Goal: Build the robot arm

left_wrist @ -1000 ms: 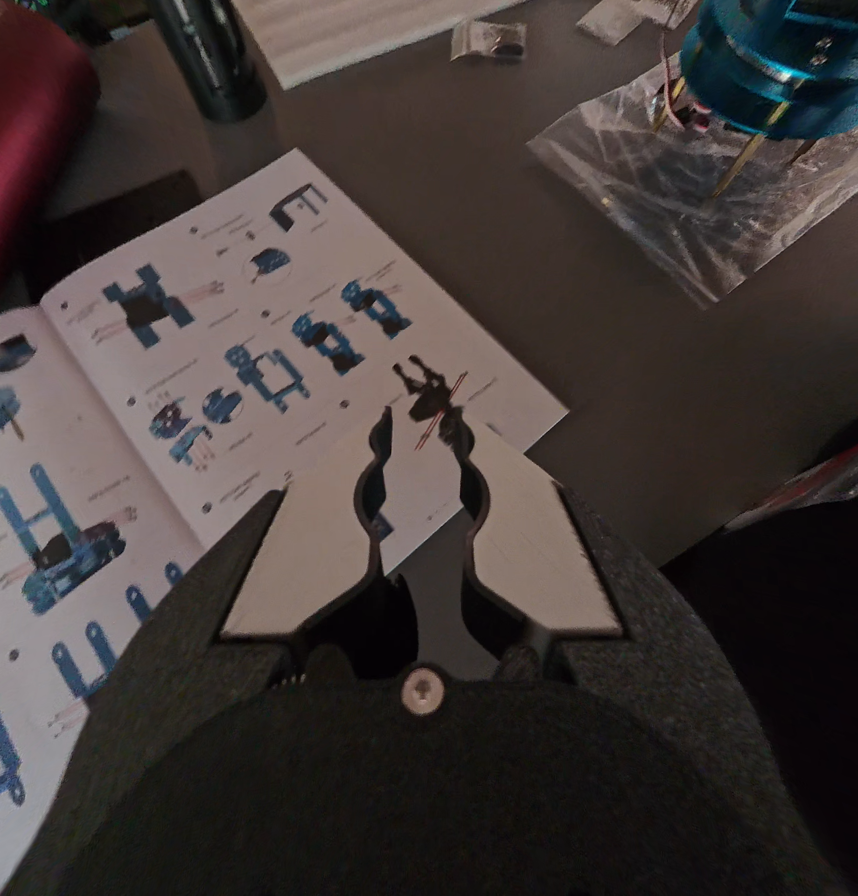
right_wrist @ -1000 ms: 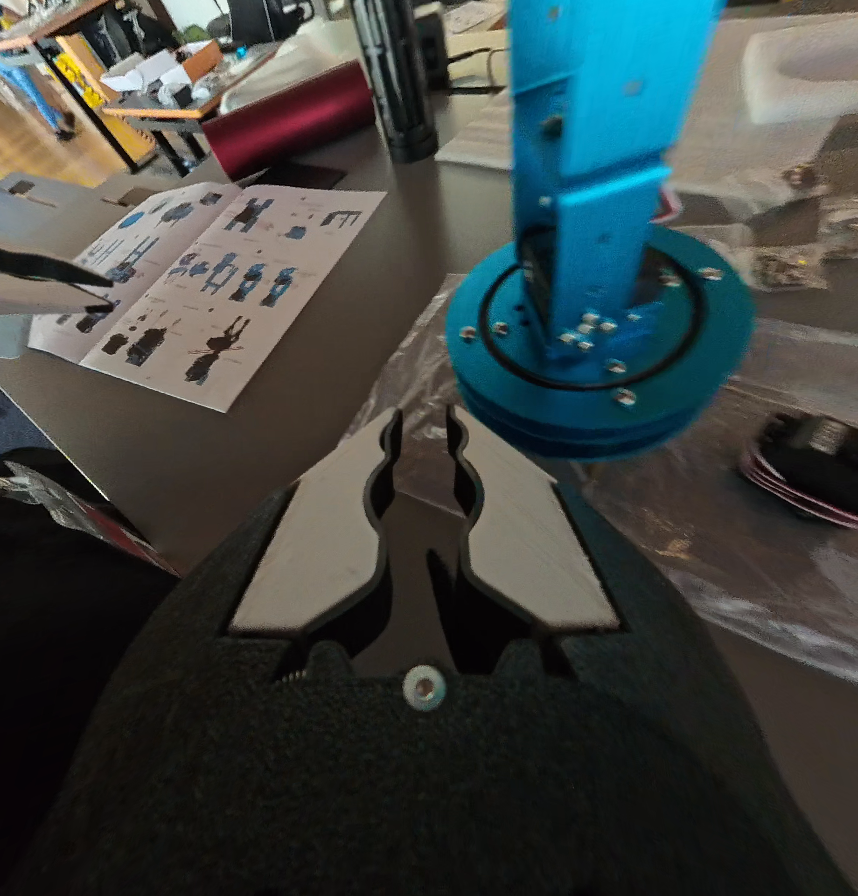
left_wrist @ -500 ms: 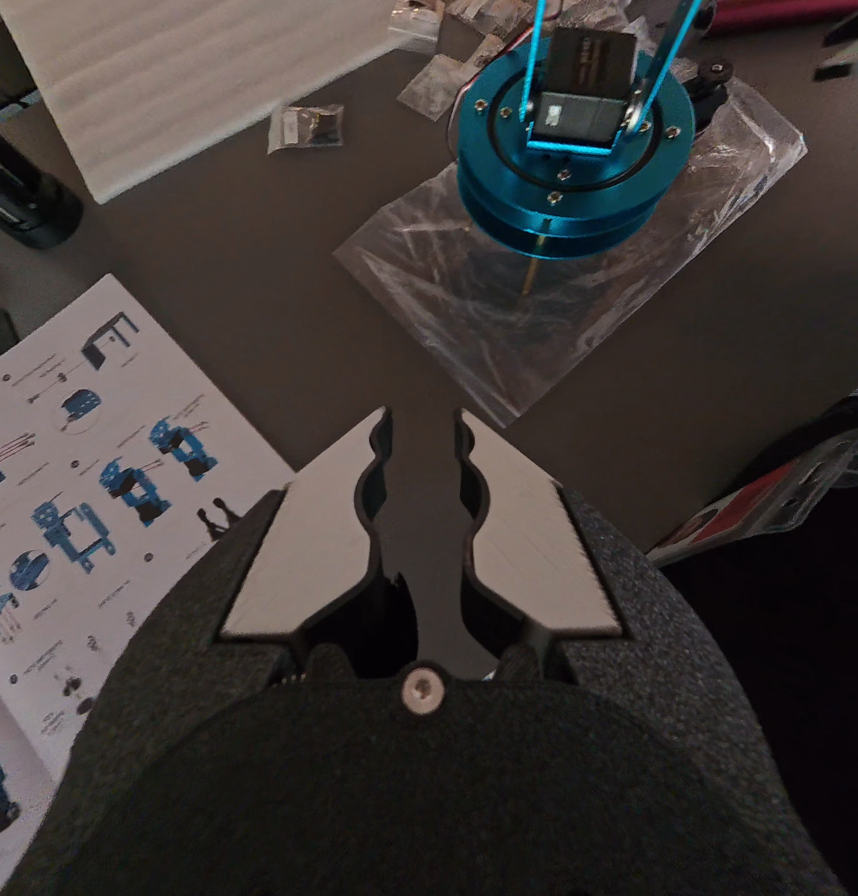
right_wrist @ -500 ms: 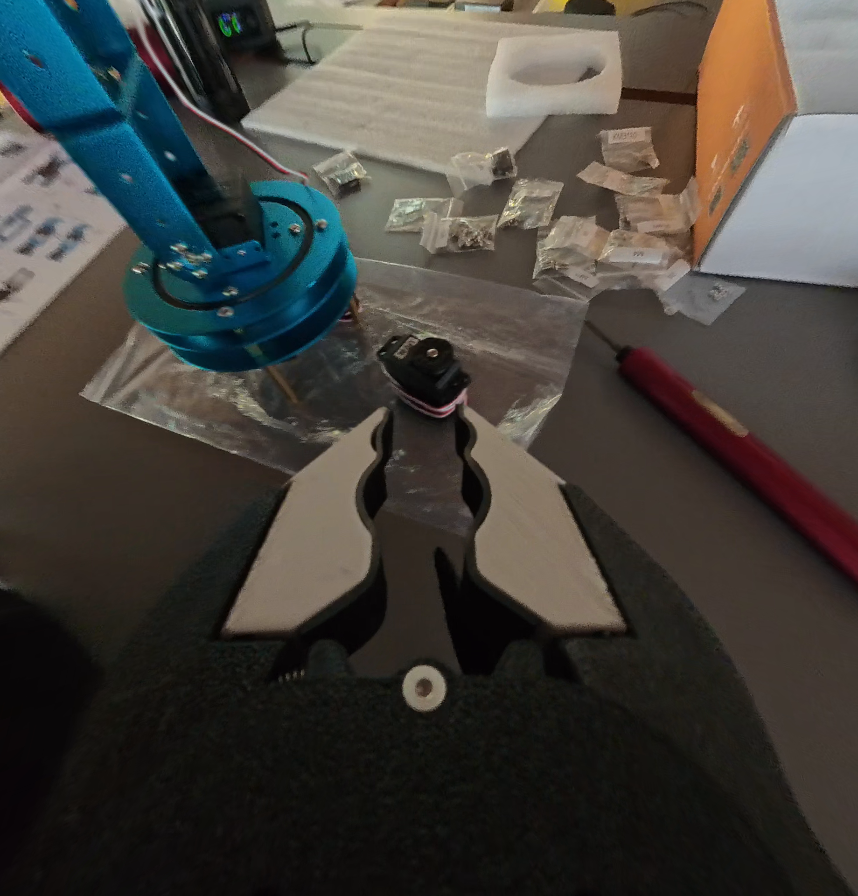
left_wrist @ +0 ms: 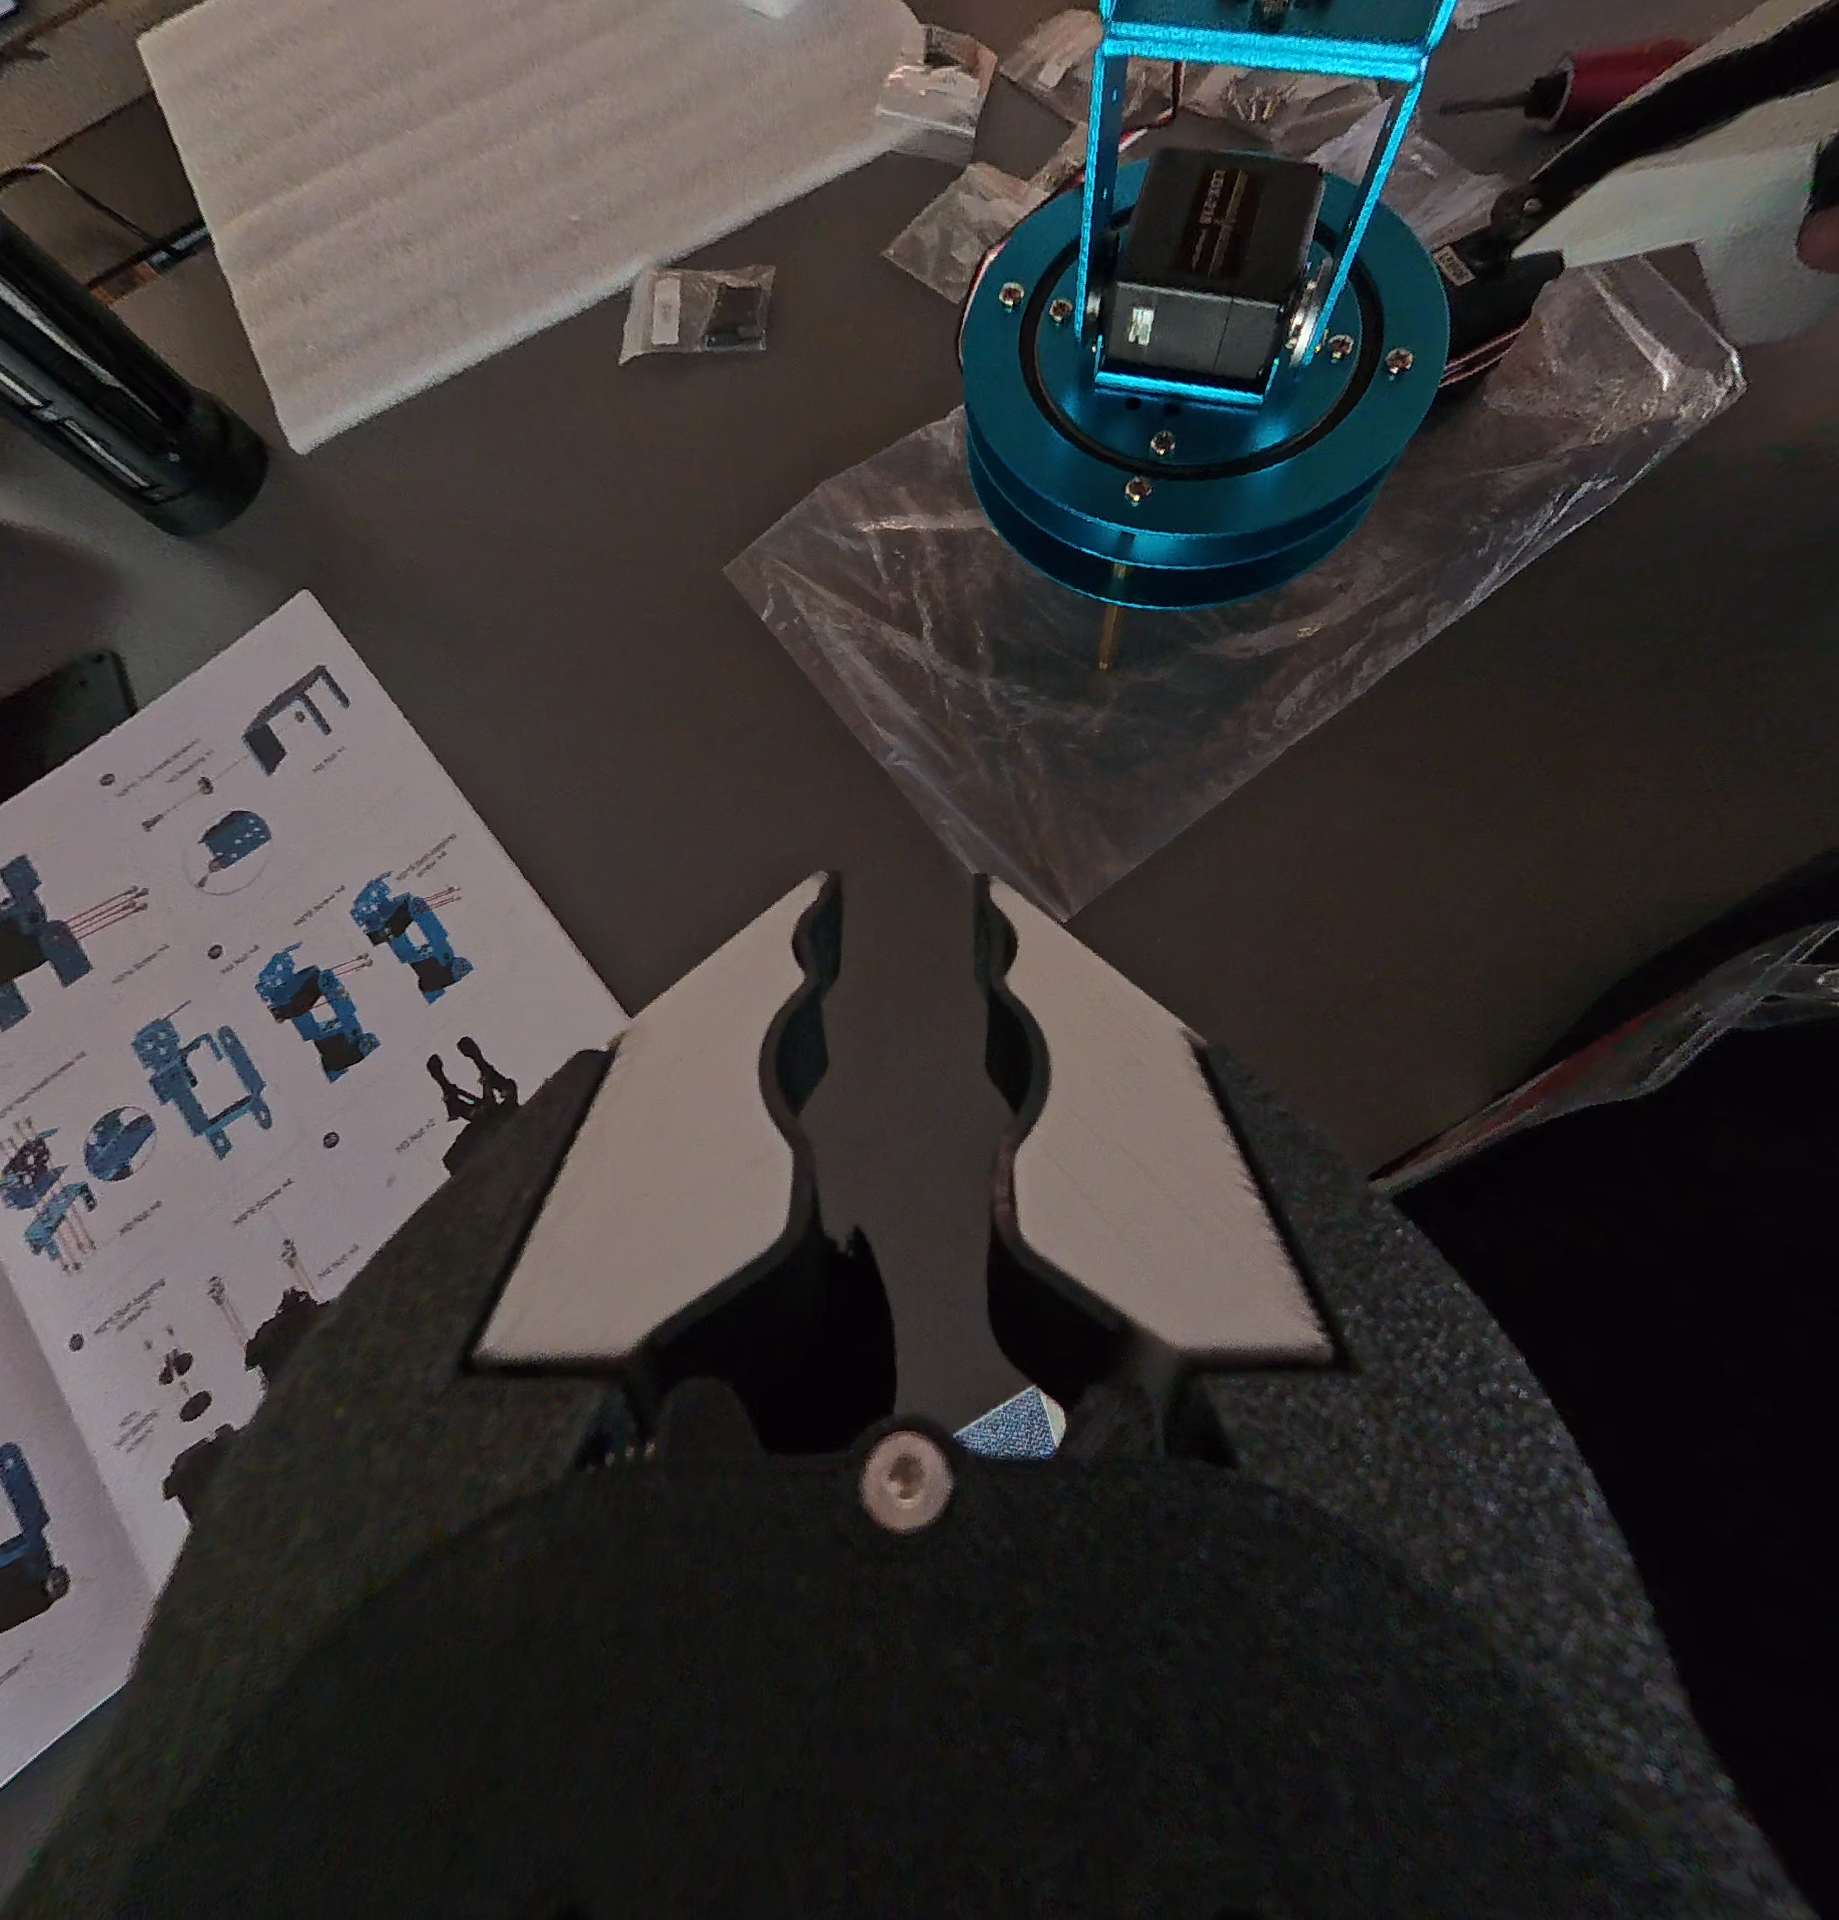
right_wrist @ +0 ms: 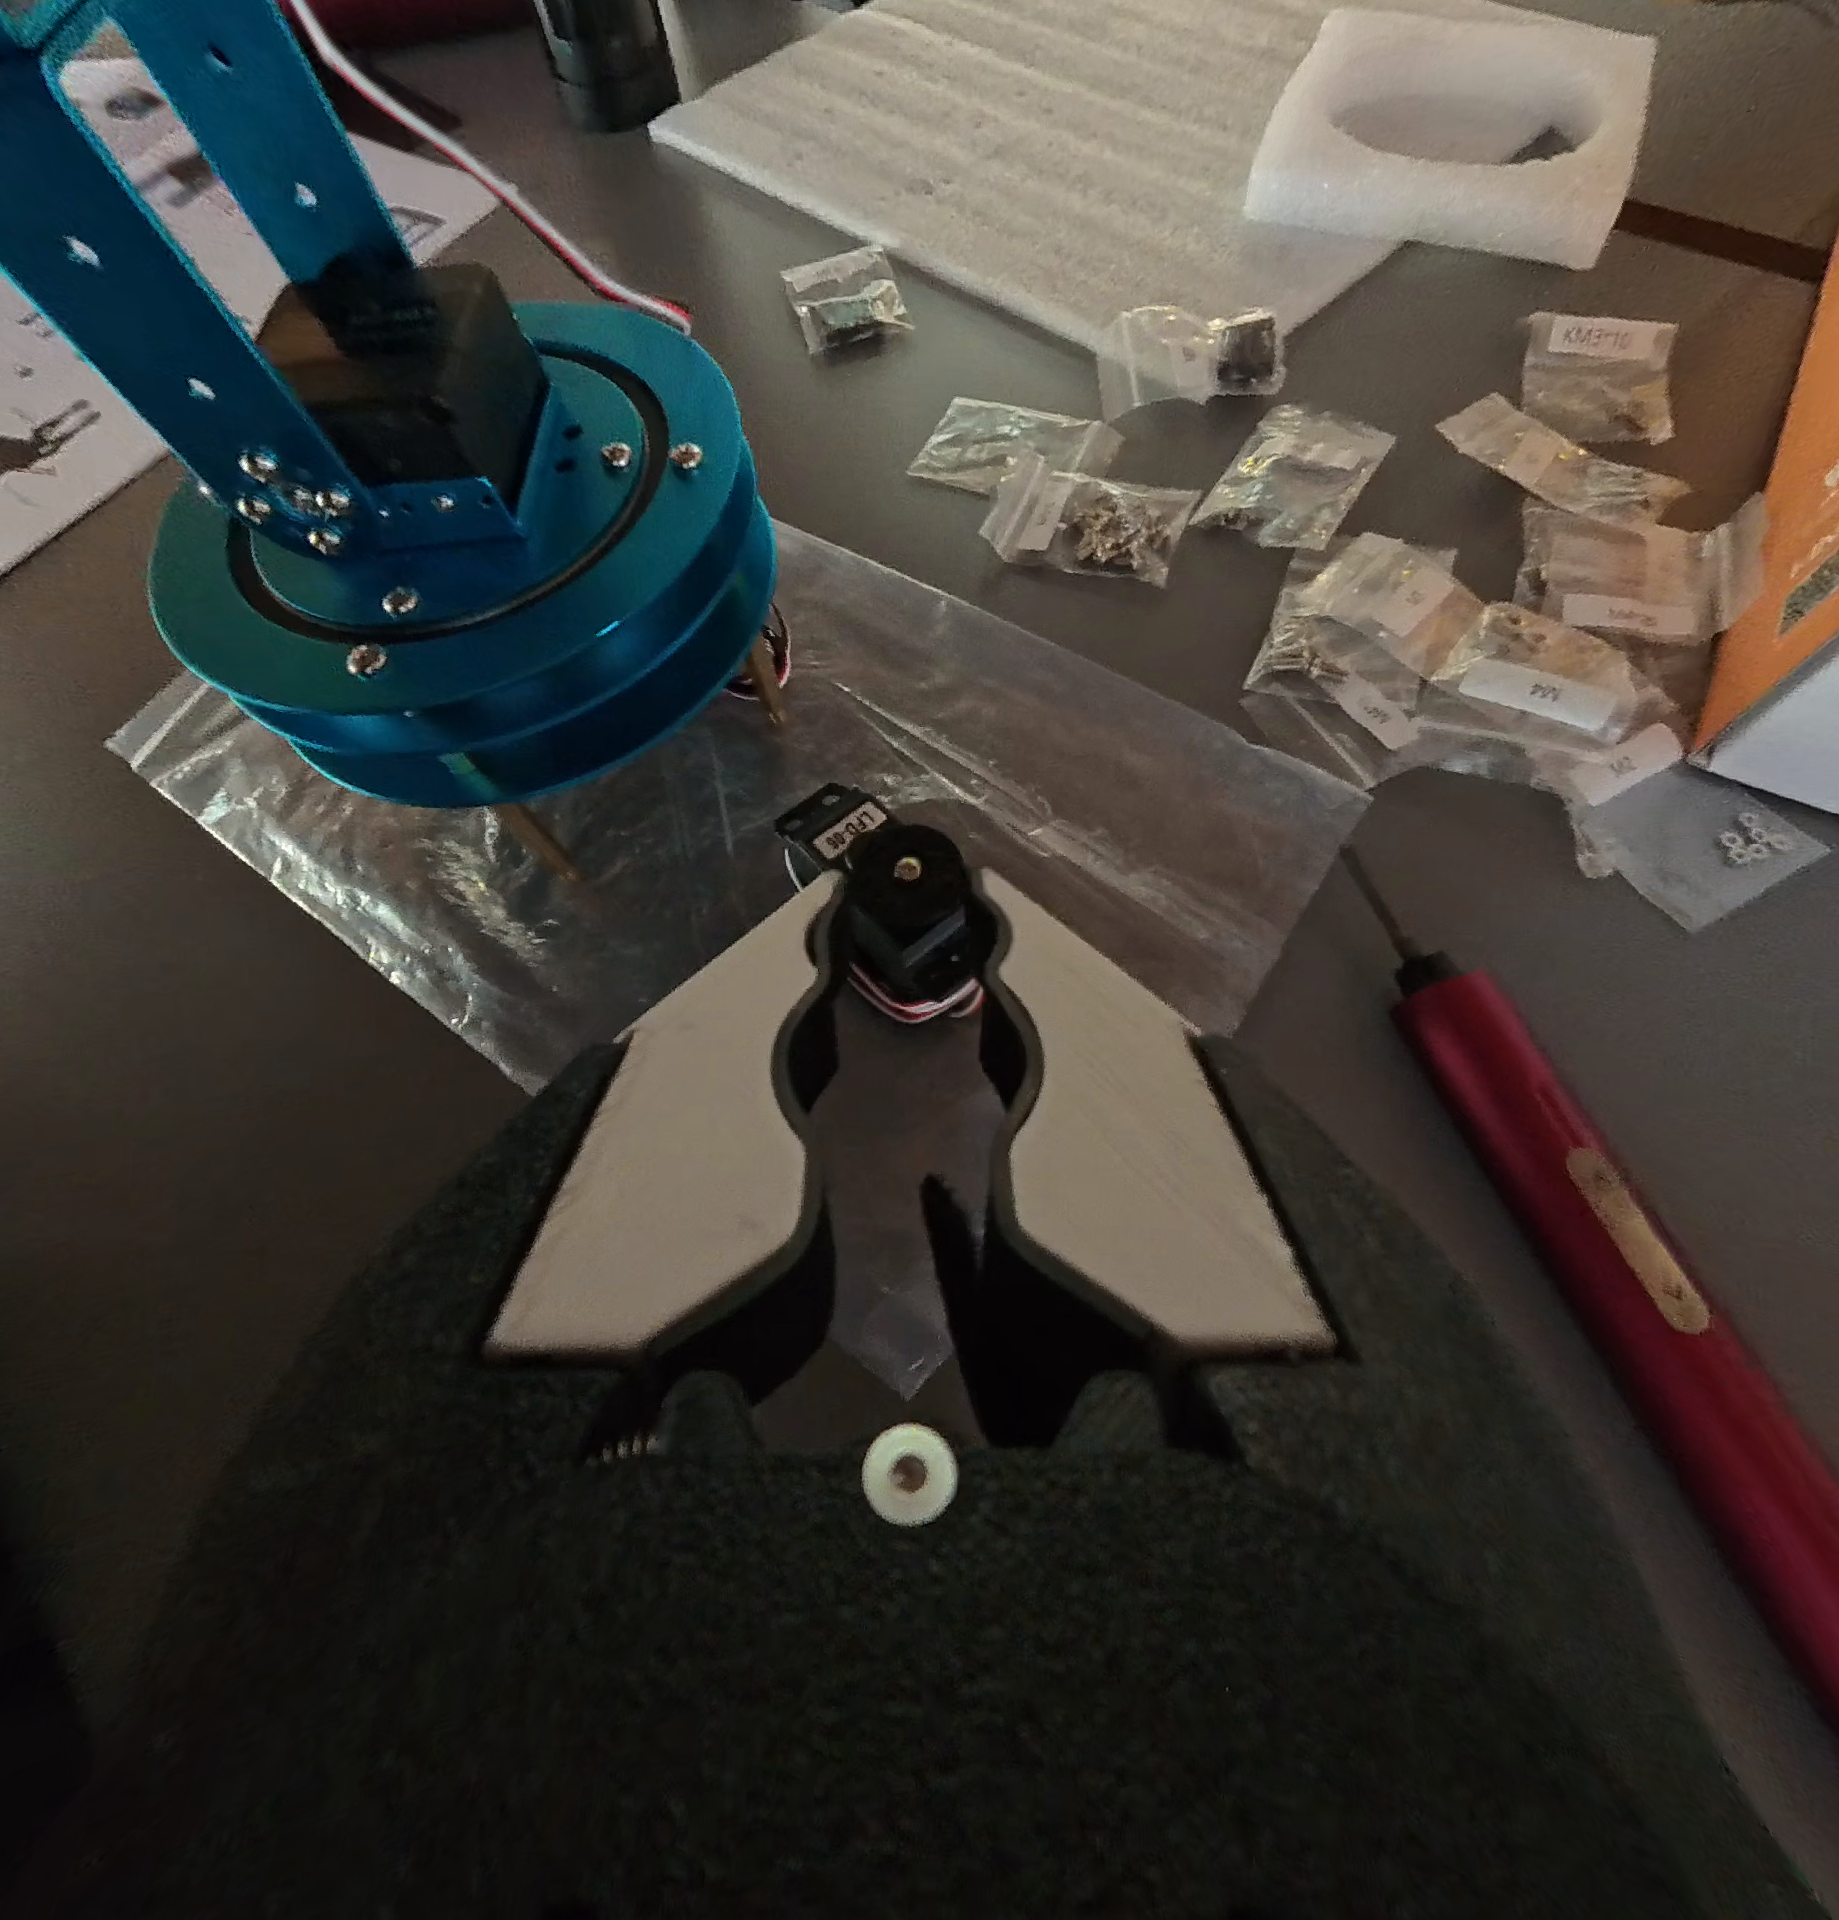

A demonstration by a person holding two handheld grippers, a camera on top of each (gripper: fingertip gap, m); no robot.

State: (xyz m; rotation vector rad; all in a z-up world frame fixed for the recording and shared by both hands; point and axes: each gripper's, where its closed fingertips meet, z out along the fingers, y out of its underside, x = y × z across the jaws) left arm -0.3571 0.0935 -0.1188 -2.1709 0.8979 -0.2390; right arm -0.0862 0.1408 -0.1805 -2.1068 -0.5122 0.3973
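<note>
— Motor (right_wrist: pixel 902 914), small and black with striped wire wound round it: where is it?
— On the clear plastic bag (right_wrist: pixel 1050 769), right between the right gripper (right_wrist: pixel 907 896) tips. The fingers flank it closely; whether they press it, I cannot tell.
— And the left gripper (left_wrist: pixel 902 896)?
— Parted a little, holding nothing, above bare grey table (left_wrist: pixel 603 623), between the open booklet (left_wrist: pixel 219 997) and the bag.
— Nearby?
— A blue round base (right_wrist: pixel 458 623) stands on the bag, left of the motor; a red screwdriver (right_wrist: pixel 1663 1299) lies right.
</note>
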